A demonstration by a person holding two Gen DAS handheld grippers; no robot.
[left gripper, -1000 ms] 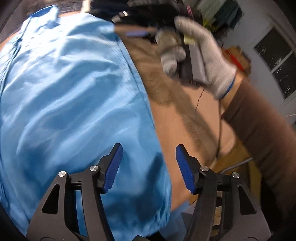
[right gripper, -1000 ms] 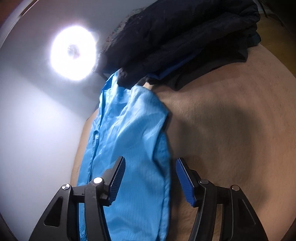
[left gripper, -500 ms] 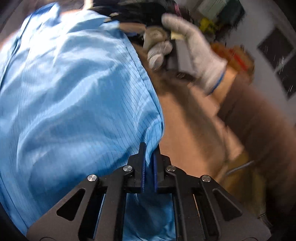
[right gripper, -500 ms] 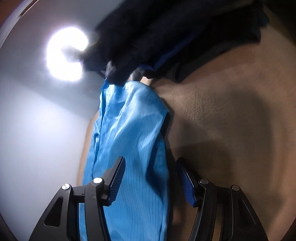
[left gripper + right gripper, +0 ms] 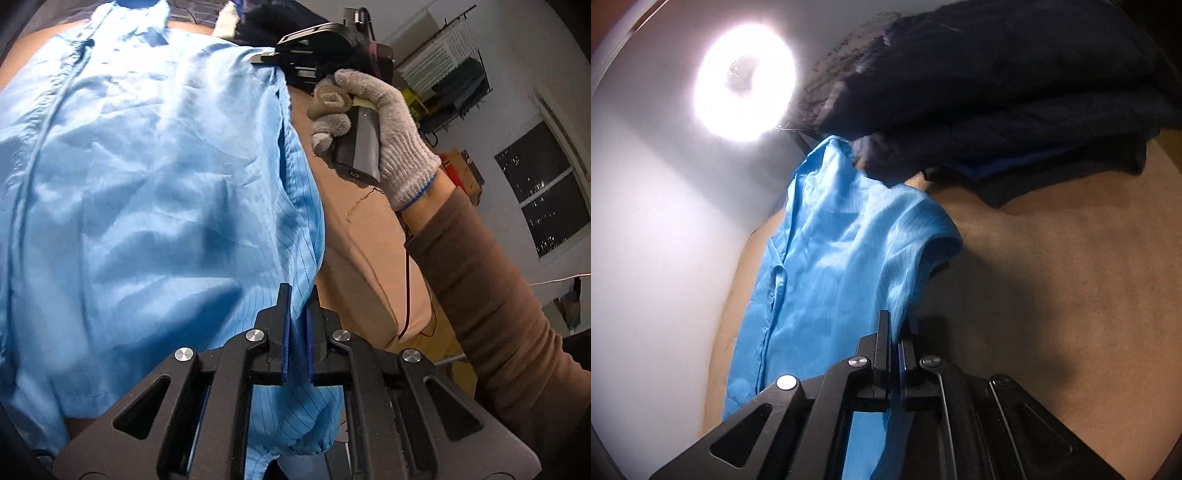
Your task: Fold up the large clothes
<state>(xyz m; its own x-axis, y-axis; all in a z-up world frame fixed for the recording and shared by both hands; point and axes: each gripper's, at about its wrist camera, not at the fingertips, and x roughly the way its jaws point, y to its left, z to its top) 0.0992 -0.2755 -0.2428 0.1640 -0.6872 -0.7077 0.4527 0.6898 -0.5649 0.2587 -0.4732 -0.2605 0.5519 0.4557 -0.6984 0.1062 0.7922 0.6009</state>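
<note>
Fabric fills both views: the blue garment (image 5: 147, 192) lies spread on the tan cushion (image 5: 1052, 280). My left claw (image 5: 298, 325) pinches its edge at six o'clock, and my right claw (image 5: 893, 354) clamps the same edge. Dark clothes (image 5: 997, 92) are heaped at one o'clock, touching the collar. Only the left view shows my gloved right hand (image 5: 384, 136) and a window (image 5: 543, 192); only the right shows a lamp (image 5: 744, 83).

Support: tan fuzzy padded surface (image 5: 1052, 280). Light blue garment (image 5: 147, 192) lies spread on it, ahead and left of both sets of jaws. Pile of dark clothes (image 5: 997, 92) sits on it farther ahead, touching the garment's far end.
</note>
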